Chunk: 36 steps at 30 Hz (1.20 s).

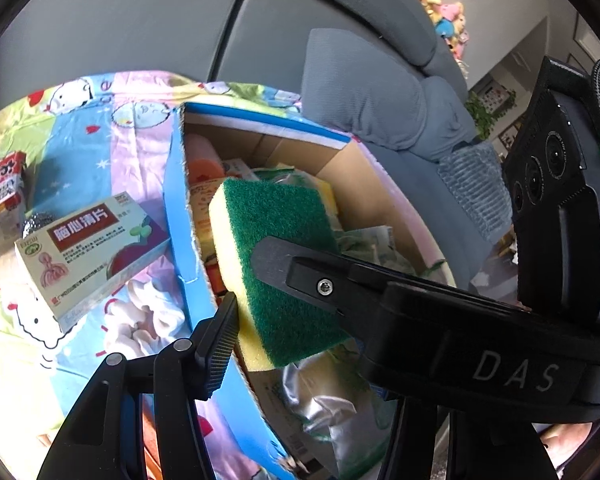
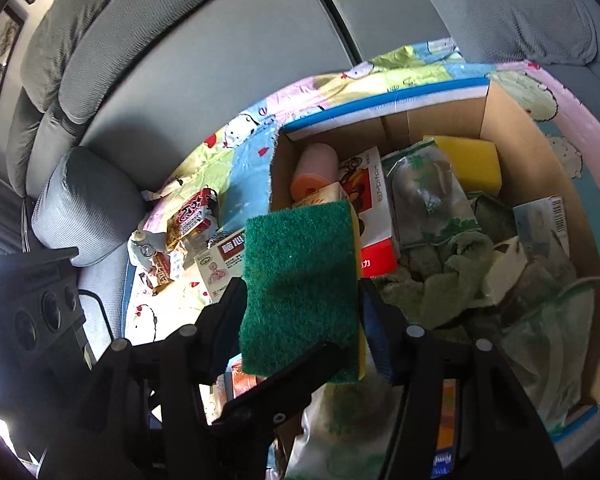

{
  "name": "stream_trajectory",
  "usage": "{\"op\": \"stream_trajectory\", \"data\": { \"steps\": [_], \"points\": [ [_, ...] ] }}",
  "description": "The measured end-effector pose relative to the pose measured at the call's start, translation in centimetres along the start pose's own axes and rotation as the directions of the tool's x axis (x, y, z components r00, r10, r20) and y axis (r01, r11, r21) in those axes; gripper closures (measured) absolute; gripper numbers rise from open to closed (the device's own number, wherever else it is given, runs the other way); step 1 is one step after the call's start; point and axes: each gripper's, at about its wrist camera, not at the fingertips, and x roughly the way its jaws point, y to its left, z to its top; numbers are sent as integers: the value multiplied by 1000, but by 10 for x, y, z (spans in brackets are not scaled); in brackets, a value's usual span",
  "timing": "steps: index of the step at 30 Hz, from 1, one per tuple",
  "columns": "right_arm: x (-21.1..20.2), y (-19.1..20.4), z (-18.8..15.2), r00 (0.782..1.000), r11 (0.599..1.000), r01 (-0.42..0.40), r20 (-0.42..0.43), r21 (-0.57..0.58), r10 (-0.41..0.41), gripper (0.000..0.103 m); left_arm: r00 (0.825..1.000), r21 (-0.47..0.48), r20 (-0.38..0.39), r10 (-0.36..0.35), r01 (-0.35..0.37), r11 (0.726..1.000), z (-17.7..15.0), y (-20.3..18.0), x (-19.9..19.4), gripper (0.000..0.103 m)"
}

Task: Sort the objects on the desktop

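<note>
A green-and-yellow scouring sponge (image 1: pixel 279 264) (image 2: pixel 300 284) hangs over the near edge of the open cardboard box (image 1: pixel 340 168) (image 2: pixel 540 168). My right gripper (image 2: pixel 302 316) is shut on the sponge, its pads on the two sides. In the left wrist view one black finger (image 1: pixel 300 276) lies across the sponge's green face and another (image 1: pixel 219 336) sits at its yellow edge. I cannot tell whether my left gripper (image 1: pixel 235 304) grips it. The box holds a second yellow sponge (image 2: pixel 472 160), a pink tube (image 2: pixel 316 168), a red-white carton (image 2: pixel 374 216) and green cloths (image 2: pixel 444 264).
A white medicine box (image 1: pixel 87 252) (image 2: pixel 219 264), a steel scourer (image 1: pixel 35 224) and red snack packs (image 1: pixel 3 188) (image 2: pixel 191 212) lie on the cartoon-print cloth (image 1: pixel 79 136) left of the box. A grey sofa (image 2: pixel 219 60) with cushions stands behind.
</note>
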Motion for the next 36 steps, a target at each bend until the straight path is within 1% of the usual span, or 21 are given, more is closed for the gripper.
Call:
{"op": "stream_trajectory", "data": {
  "steps": [3,8,14,16,17,18,20,22,23,24,25,27,29,30,31,34,36],
  "points": [
    [10,-3,1,1000,1000,7,-22,7,-7,46,1000,4,0,1,-1,1000,-1,2,3,48],
    [10,-8,1,1000,1000,1,-23,21,-1,46,1000,9,-7,16,-16,1000,-1,-1,7,48],
    [17,-18,0,998,998,-36,-44,48,39,47,999,33,1,52,-52,998,-4,-5,11,48],
    [17,-20,0,998,997,-44,-45,59,47,46,999,28,1,54,-54,998,-3,-4,11,48],
    [17,-20,-1,998,997,-47,-47,59,50,44,999,20,2,49,-49,999,-3,-3,10,48],
    [17,-20,-1,997,997,-52,-46,62,55,43,999,10,4,42,-42,999,-3,-1,9,46],
    [15,-22,-1,997,994,-66,-40,82,70,43,1000,-15,-7,3,-3,1000,-3,3,5,44],
    [12,-23,-1,995,992,-83,-43,95,88,42,999,-41,-21,-36,35,999,-2,5,1,36],
    [11,-24,-1,994,991,-95,-43,98,100,42,998,-48,-20,-54,53,997,-3,5,-3,34],
    [9,-23,-2,994,990,-101,-41,100,105,42,998,-50,-17,-65,64,997,-3,5,-7,29],
    [8,-23,-2,994,990,-100,-39,100,105,42,998,-49,-13,-69,68,996,-4,3,-11,23],
    [6,-20,-3,994,991,-97,-39,91,101,41,1000,-28,1,-17,17,999,-7,0,-20,14],
    [4,-16,-4,994,991,-100,-42,84,103,40,999,-3,38,34,-34,999,-10,-3,-29,13],
    [3,-14,-5,994,992,-97,-40,79,100,38,998,2,47,47,-47,999,-11,-3,-33,12],
    [2,-11,-5,995,994,-89,-37,70,92,37,998,-4,50,45,-45,999,-11,-3,-34,12],
    [-4,-6,-6,998,997,-58,-10,56,58,36,999,-34,33,8,-7,999,-12,2,-38,12],
    [-8,-3,-7,998,997,-54,-3,52,55,34,1000,-36,30,-6,7,999,-13,6,-44,12]
  ]
}}
